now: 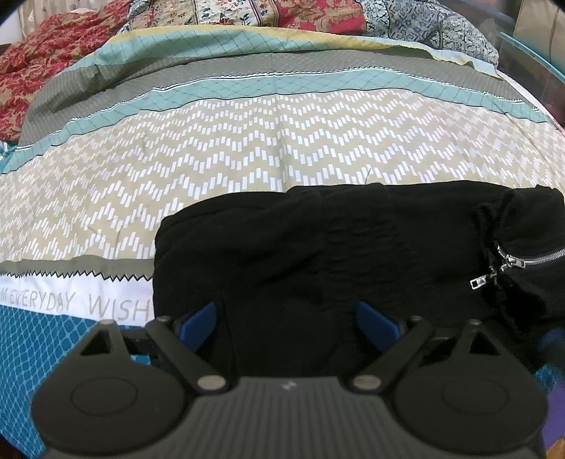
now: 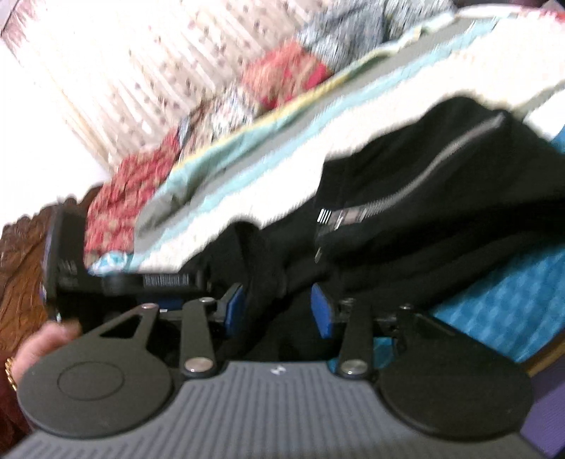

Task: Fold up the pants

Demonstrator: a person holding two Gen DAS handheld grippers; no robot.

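Black pants (image 1: 335,254) lie folded on the patterned bedspread (image 1: 212,155), a silver zipper (image 1: 508,263) at their right end. My left gripper (image 1: 286,319) hovers over the near edge of the pants with its blue pads (image 1: 199,323) wide apart and only flat cloth below them. The right wrist view is blurred. There my right gripper (image 2: 279,310) sits at the zipper end of the pants (image 2: 441,183). A fold of black cloth runs down between its blue pads (image 2: 322,316), which stand apart and do not visibly squeeze it.
Red and blue floral quilts (image 1: 300,14) are heaped along the far side of the bed. A hand (image 2: 42,342) holding the other gripper's black body shows at the left of the right wrist view, beside carved dark wood (image 2: 17,268).
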